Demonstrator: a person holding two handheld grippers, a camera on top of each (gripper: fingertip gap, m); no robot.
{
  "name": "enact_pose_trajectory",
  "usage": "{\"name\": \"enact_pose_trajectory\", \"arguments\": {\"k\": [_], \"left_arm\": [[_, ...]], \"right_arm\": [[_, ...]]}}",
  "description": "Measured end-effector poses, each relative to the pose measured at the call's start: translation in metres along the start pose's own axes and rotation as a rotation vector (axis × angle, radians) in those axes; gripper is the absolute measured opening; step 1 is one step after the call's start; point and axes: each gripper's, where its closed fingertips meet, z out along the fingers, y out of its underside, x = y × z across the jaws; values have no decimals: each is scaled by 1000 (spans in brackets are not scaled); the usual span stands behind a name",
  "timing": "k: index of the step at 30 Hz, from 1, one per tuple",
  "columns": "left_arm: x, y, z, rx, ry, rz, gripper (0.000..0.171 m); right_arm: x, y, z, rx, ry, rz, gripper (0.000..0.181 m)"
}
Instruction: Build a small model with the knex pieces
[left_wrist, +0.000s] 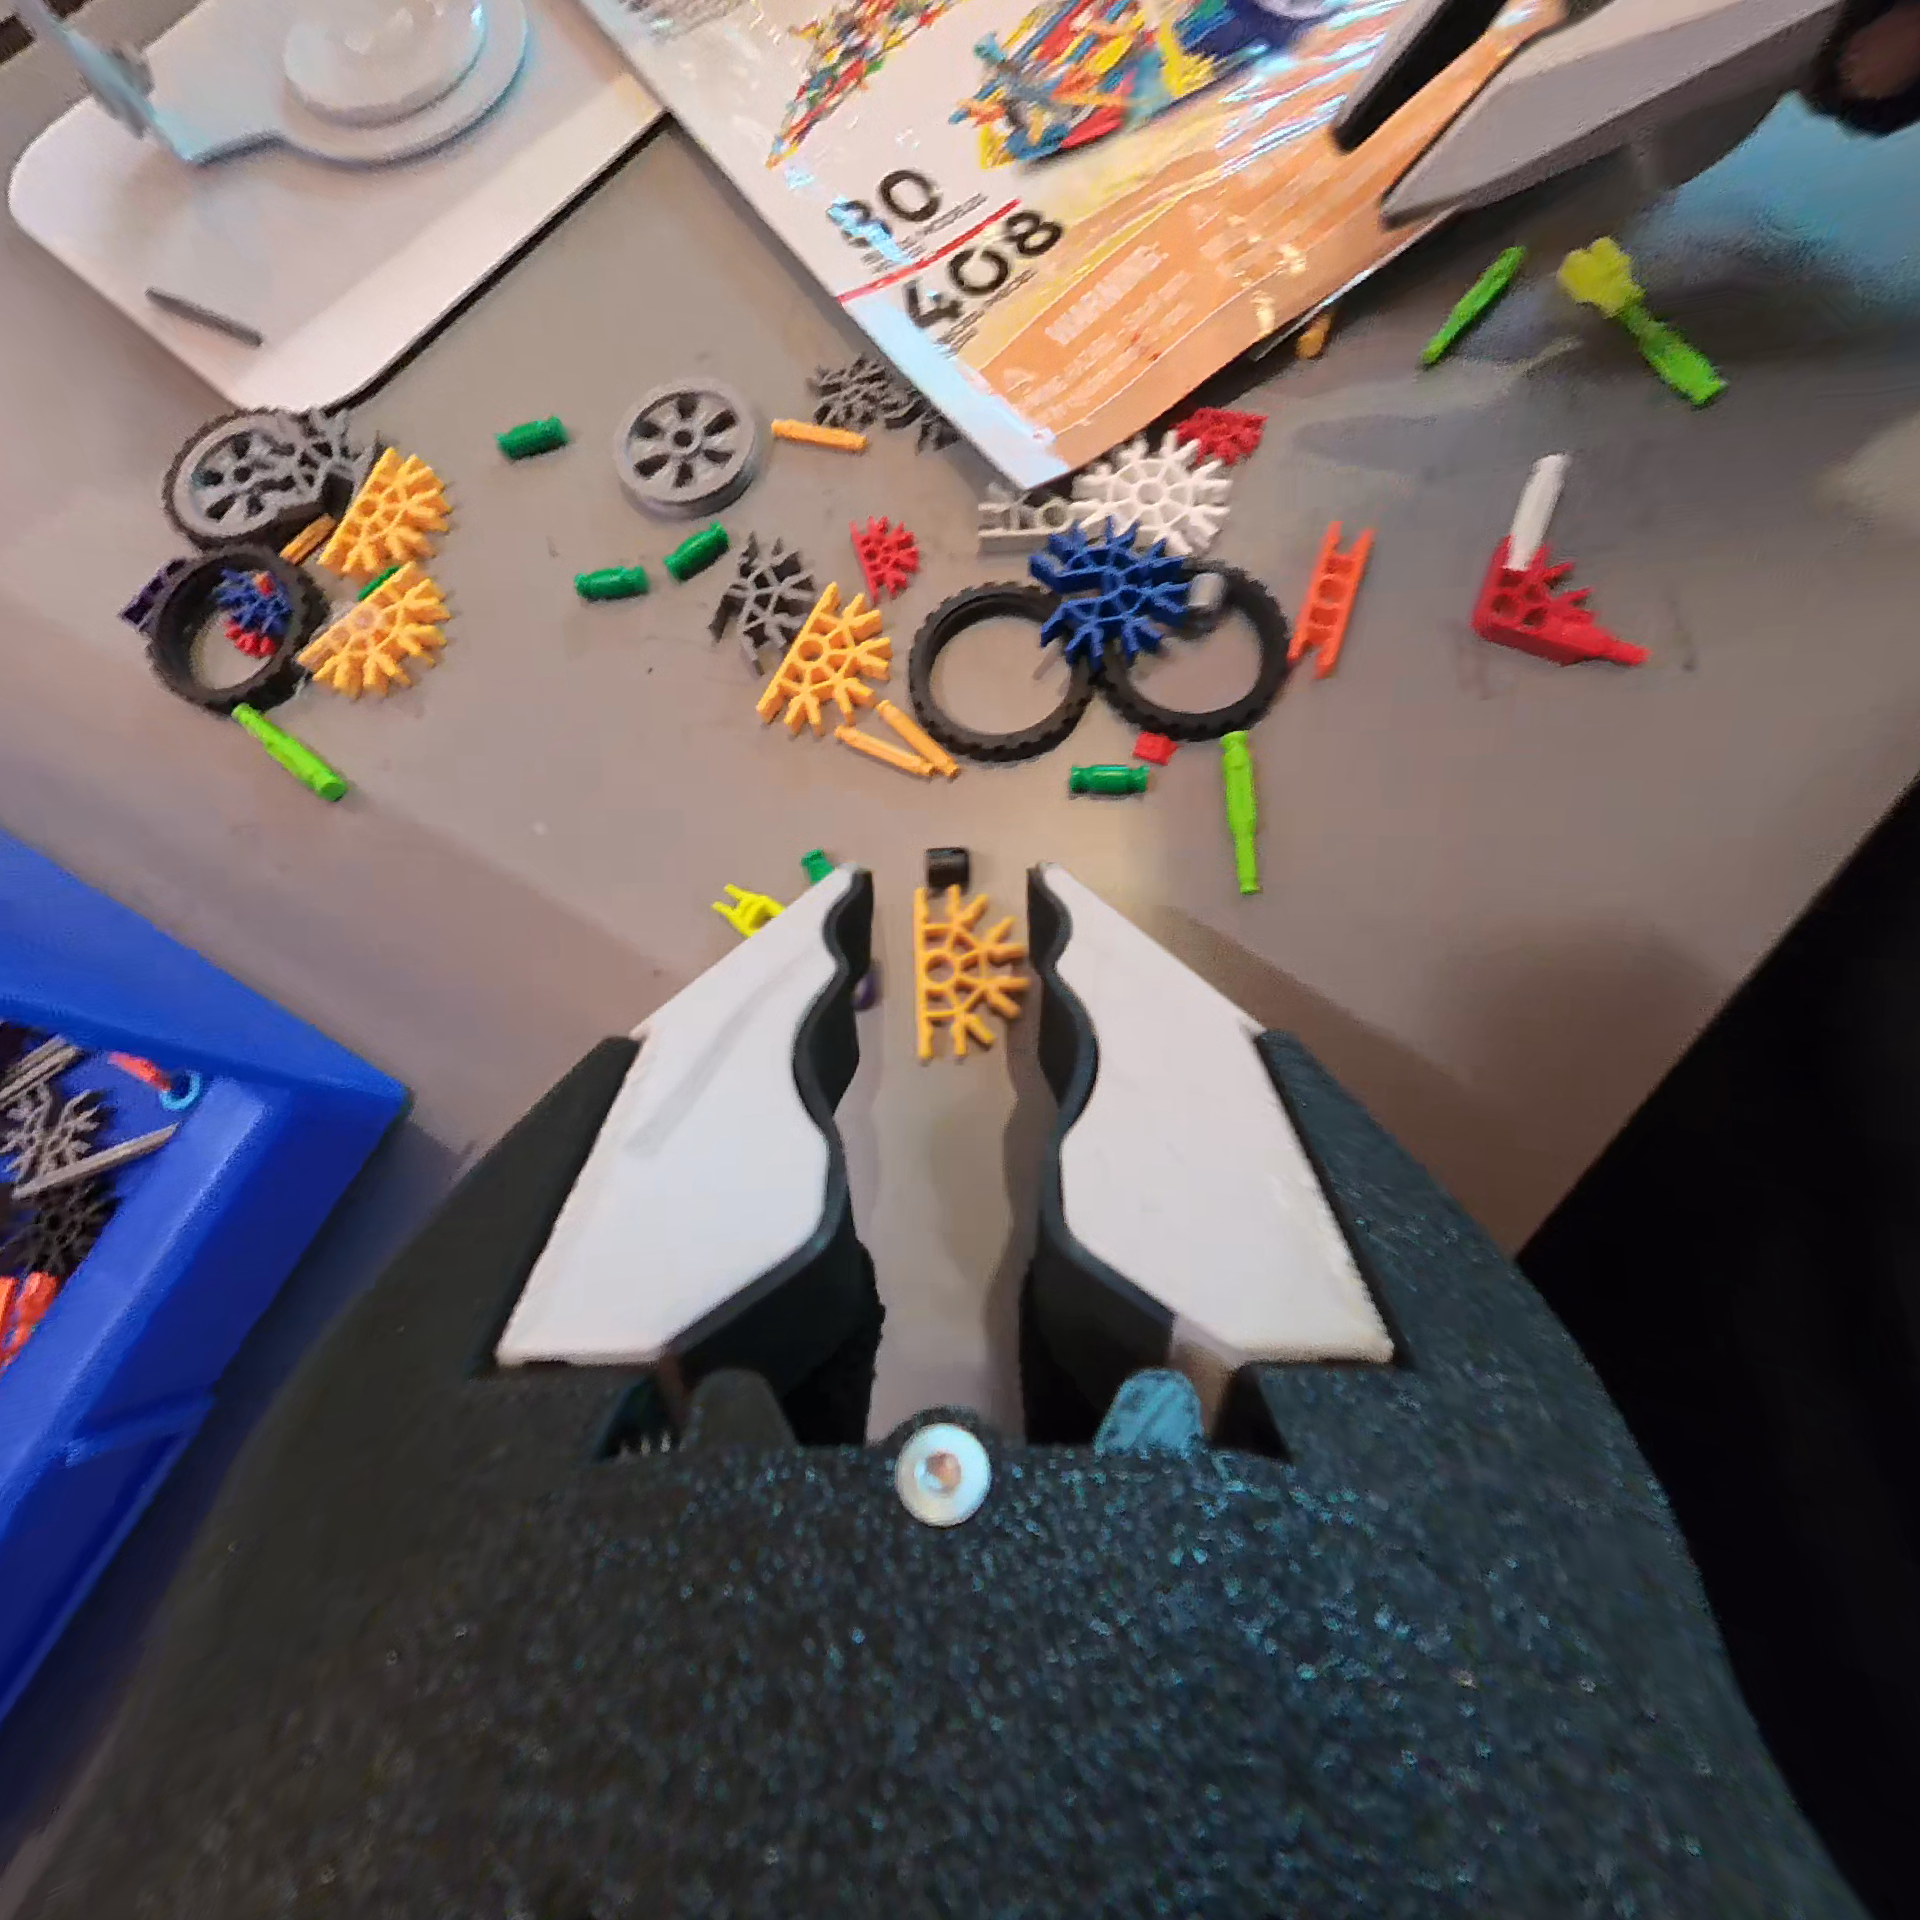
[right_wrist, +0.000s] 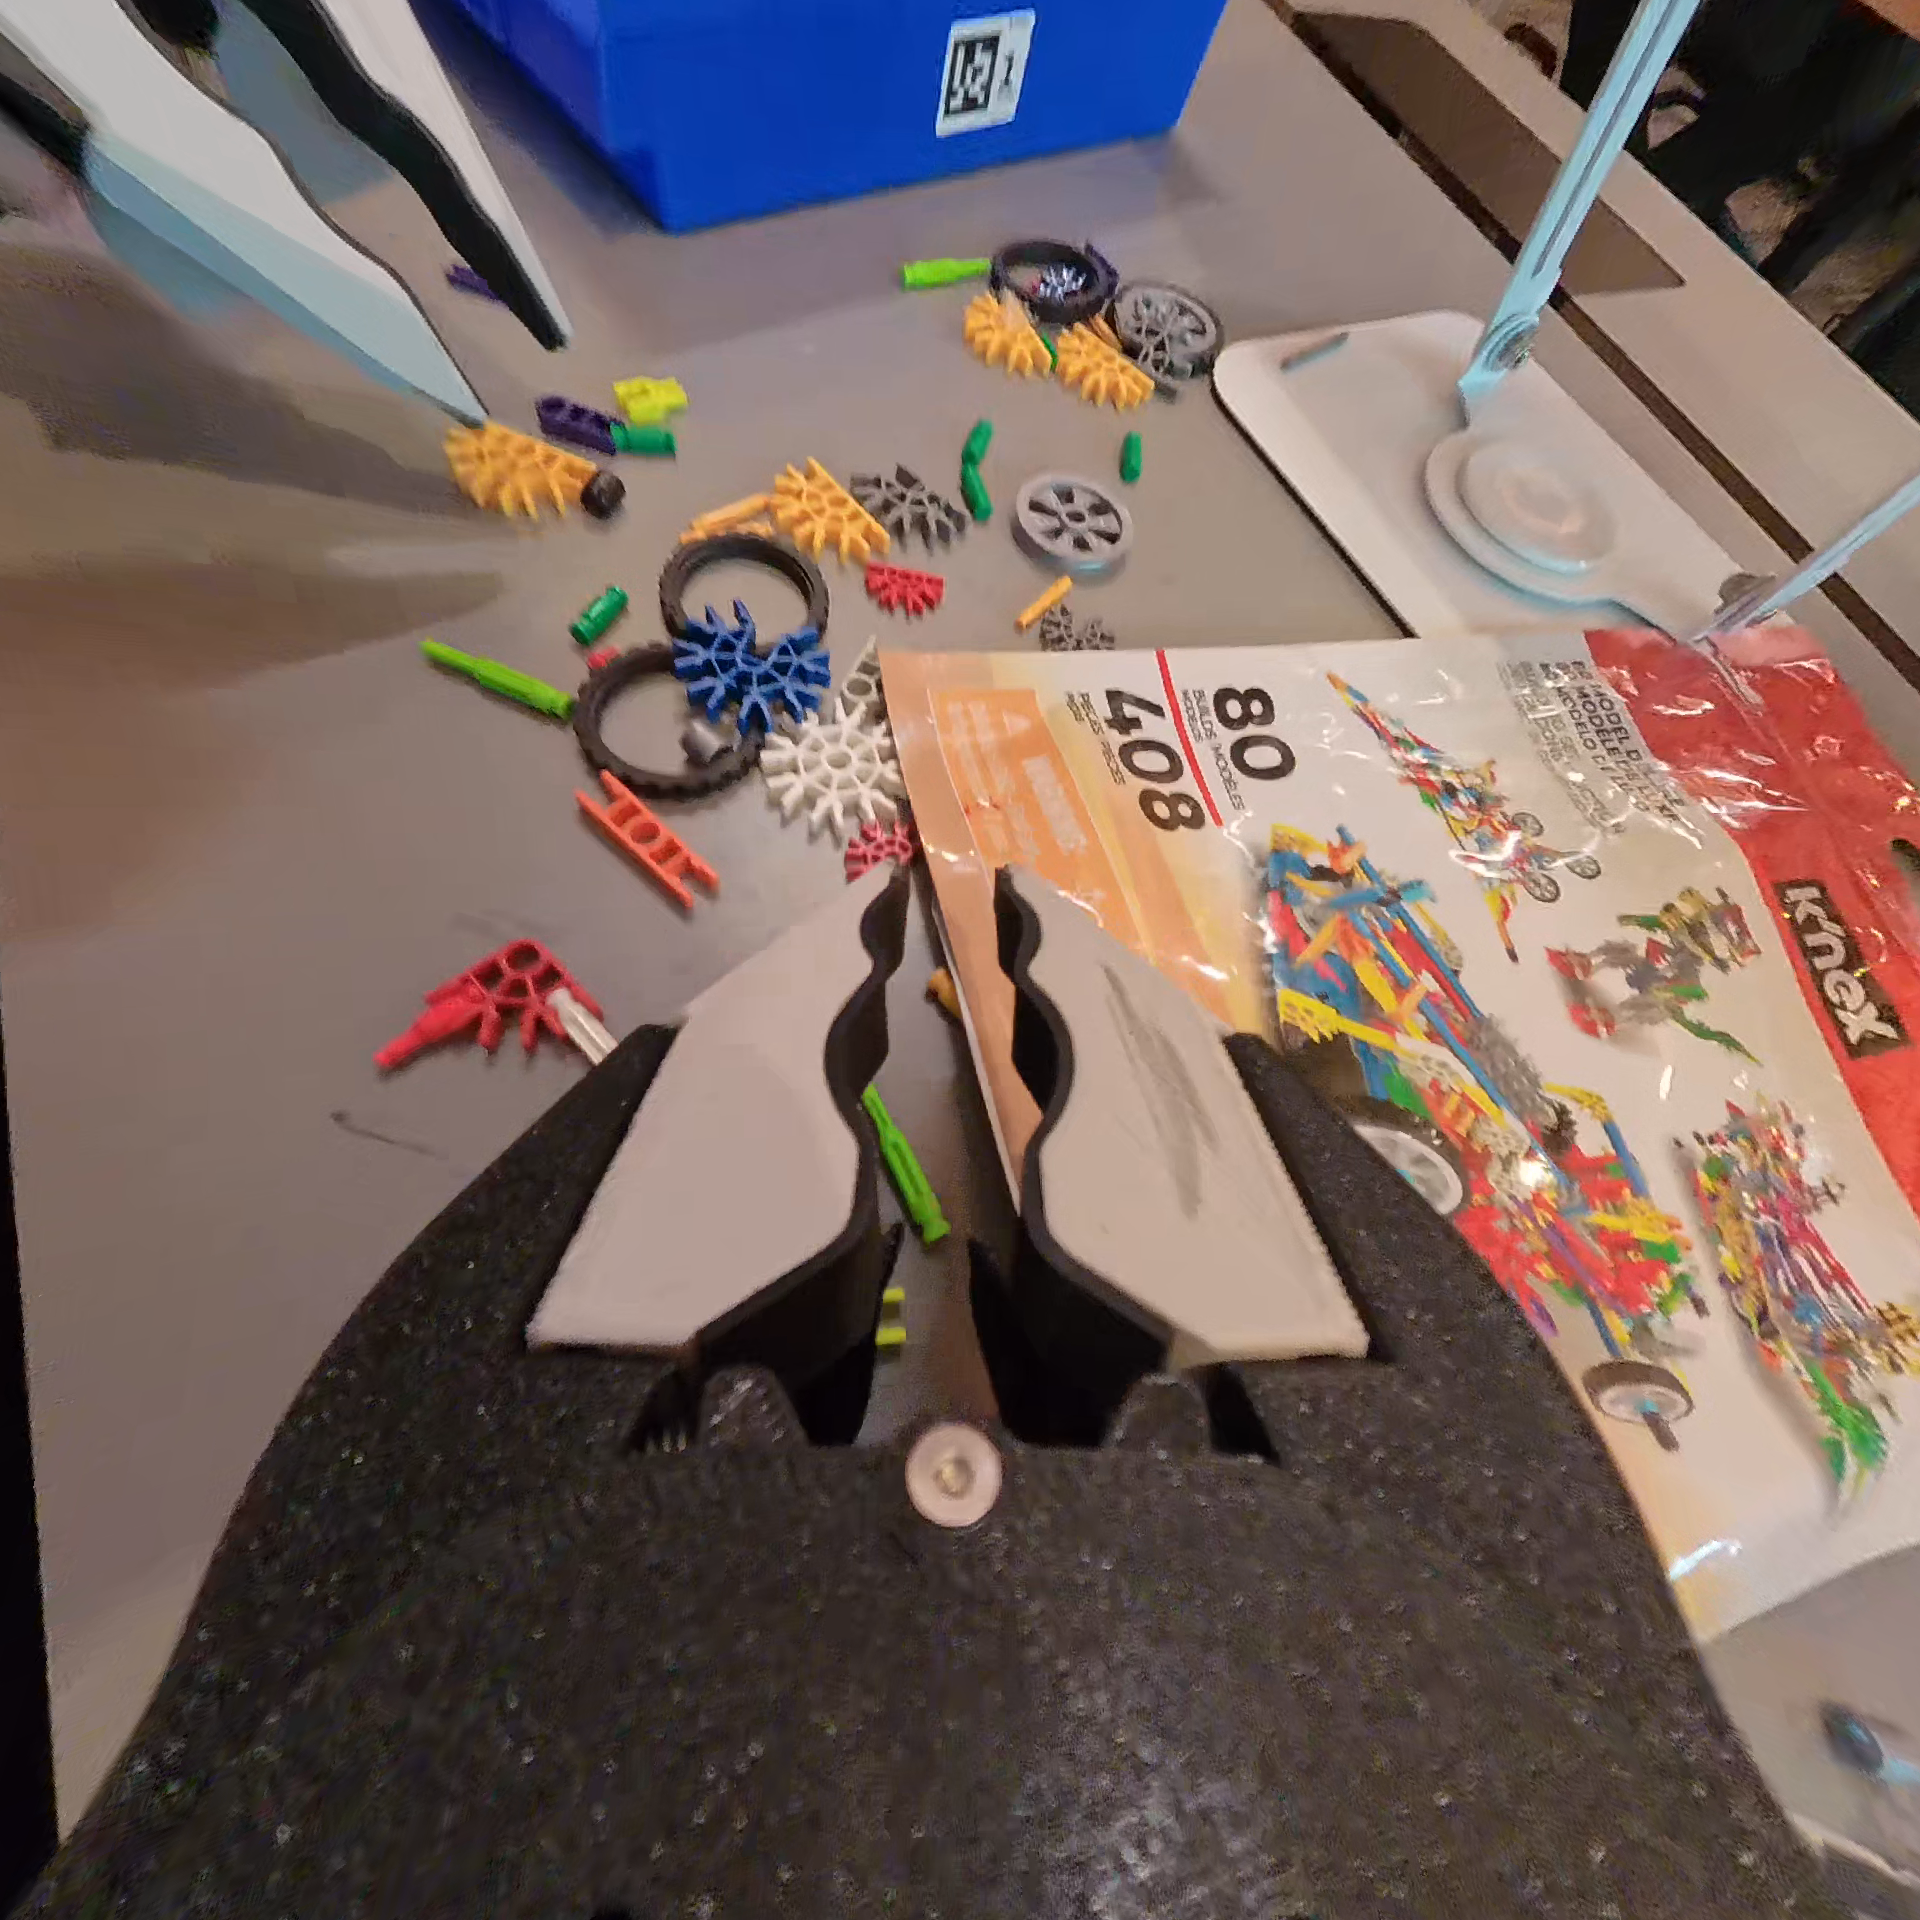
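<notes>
My left gripper has its fingers parted narrowly around a yellow connector on the surface; my right gripper hangs empty, fingers narrowly apart, over the printed bag.

My left gripper points toward twelve o'clock in its own view, tilted down at the desk, its jaws parted with a clear gap between the grey fingers. My right gripper also aims at twelve o'clock, jaws apart by a narrower gap. In the right wrist view my left gripper reaches down from eleven o'clock.
</notes>
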Motion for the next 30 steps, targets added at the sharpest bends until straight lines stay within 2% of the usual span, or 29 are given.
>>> {"name": "enact_pose_trajectory", "arguments": {"k": [5, 8, 18, 24, 30], "left_arm": [[19, -3, 8, -11, 30, 81, 30], [28, -9, 11, 16, 61, 76, 30], [42, -8, 19, 20, 104, 101, 33], [42, -10, 20, 35, 106, 105, 34], [44, -9, 18, 44, 104, 96, 35]], "right_arm": [[1, 0, -10, 8, -2, 5, 15], [2, 1, -19, 7, 3, -6, 14], [1, 34, -46, -122, 30, -103, 18], [17, 37, -42, -163, 155, -180, 21], [27, 48, -42, -217, 190, -226, 25]]}}
